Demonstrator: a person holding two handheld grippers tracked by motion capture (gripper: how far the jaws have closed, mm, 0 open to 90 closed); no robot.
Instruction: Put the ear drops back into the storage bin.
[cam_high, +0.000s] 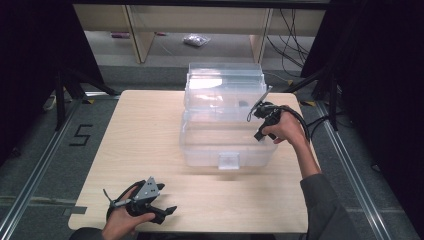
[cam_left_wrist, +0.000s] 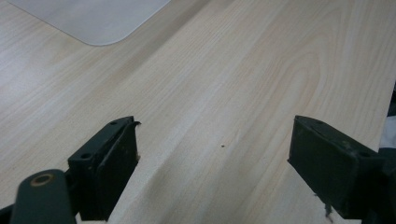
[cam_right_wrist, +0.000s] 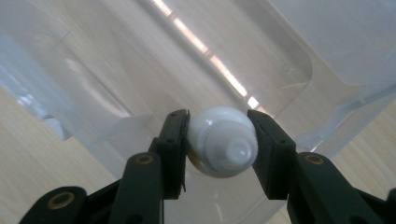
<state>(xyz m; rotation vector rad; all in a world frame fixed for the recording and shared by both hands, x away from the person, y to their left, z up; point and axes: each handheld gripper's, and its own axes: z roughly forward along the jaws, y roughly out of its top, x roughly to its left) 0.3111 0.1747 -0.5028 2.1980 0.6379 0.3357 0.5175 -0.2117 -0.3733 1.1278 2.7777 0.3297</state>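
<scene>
Right hand-held gripper (cam_right_wrist: 219, 144) pinches a white rounded bottle (cam_right_wrist: 222, 147) between its two black jaws; in the right gripper view the bottle sits at centre frame with its small cap end facing the camera, both pads pressed against its sides. Behind it lies the clear plastic storage box (cam_right_wrist: 285, 70), its see-through floor and rounded corner showing the pale wood beneath. In the high view this right hand-held gripper (cam_high: 261, 125) hangs over the right side of the open box (cam_high: 200, 145), which stands at the centre of the worktop (cam_high: 145, 145) with its lid raised toward the top of the frame. The left hand-held gripper (cam_high: 162, 212) rests low at the lower left of the high view, well apart from the box. In the left gripper view its jaws stand spread with bare wood between them, and a corner of the box (cam_left_wrist: 93, 18) shows at the upper left.
</scene>
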